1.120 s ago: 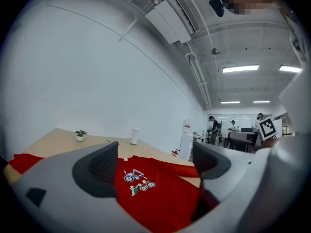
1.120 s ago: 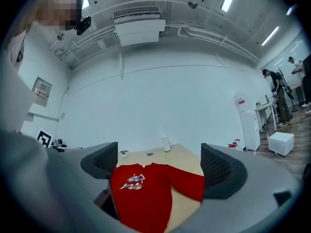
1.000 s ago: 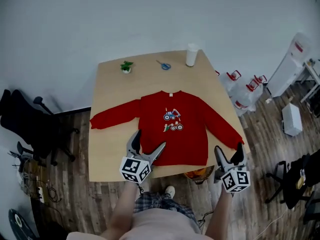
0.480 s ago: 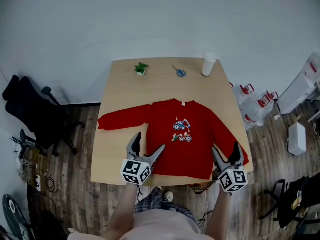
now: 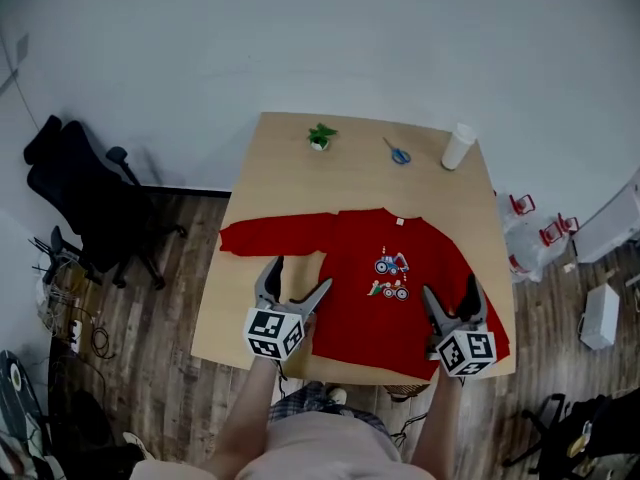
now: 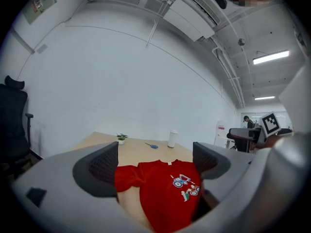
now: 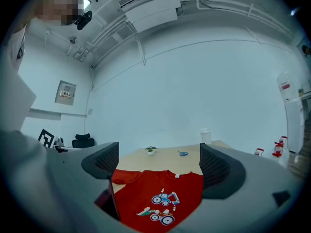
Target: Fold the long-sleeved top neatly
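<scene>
Red long-sleeved top (image 5: pixel 385 288) lies flat and face up on the tabletop (image 5: pixel 290 178), printed front showing, neck towards the far side and hem (image 5: pixel 365 348) close to the near edge. Its outstretched sleeve (image 5: pixel 270 236) runs straight out towards the person's left; the slanted sleeve (image 5: pixel 483 313) drops towards the near right corner, its cuff hidden behind the right tool (image 5: pixel 449 285). The left tool (image 5: pixel 302 273) hovers over the lower left part of the body with jaws spread wide and nothing between them. The right tool is likewise wide open and empty, and both gripper views show the top (image 6: pixel 165 188) (image 7: pixel 160 200) only beyond the pads, untouched.

Folding looks not yet begun. The likeliest trouble is the slanted sleeve: it sits so near the edge that a careless pull could drag it, and the hem, off the tabletop. A pinch catching only the upper layer would leave the back bunched and the fold crooked.

A potted plant (image 5: pixel 321 136), scissors (image 5: pixel 397 154) and a white cup (image 5: pixel 458 146) stand along the far edge, well apart from the top.
</scene>
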Demonstrator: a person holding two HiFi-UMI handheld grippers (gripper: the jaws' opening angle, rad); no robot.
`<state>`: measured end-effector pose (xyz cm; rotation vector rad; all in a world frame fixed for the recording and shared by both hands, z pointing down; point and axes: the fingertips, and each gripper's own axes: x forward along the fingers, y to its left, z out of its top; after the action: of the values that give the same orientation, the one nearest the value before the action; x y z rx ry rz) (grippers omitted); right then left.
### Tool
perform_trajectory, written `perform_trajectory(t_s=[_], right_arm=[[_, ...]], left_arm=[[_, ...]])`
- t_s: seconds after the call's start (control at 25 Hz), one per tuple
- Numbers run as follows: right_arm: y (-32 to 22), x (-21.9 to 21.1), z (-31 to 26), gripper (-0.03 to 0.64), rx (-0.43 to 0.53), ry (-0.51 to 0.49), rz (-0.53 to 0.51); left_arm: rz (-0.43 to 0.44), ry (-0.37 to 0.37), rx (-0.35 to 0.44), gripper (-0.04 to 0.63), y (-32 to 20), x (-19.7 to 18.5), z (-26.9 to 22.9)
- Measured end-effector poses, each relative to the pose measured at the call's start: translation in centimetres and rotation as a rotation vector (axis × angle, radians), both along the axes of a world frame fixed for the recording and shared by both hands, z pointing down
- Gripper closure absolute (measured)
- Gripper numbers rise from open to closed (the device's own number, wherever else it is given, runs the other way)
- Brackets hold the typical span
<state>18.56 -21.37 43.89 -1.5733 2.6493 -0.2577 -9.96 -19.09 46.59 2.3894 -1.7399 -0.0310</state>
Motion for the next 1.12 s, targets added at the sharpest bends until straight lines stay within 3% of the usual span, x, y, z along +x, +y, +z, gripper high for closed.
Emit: perform_trajectory(t_s=[0.4, 0.64, 1.12], right_arm=[[-5.7, -12.6, 1.4, 0.118, -0.032, 0.002, -0.221], [-8.4, -21.7, 3.3, 0.124, -0.077, 0.024, -0.355], [-12.1, -34.7, 8.2, 0.132, -0.168, 0.101, -0.533]], left_arm=[[-0.219, -0.003, -0.071, 0.132, -1.6, -10.8, 2.6], [-0.297, -0.043, -0.134, 0.132, -3.0, -16.1, 4.8], [-0.504, -0.030, -0.350, 0.133, -6.1, -25.6, 12.6]])
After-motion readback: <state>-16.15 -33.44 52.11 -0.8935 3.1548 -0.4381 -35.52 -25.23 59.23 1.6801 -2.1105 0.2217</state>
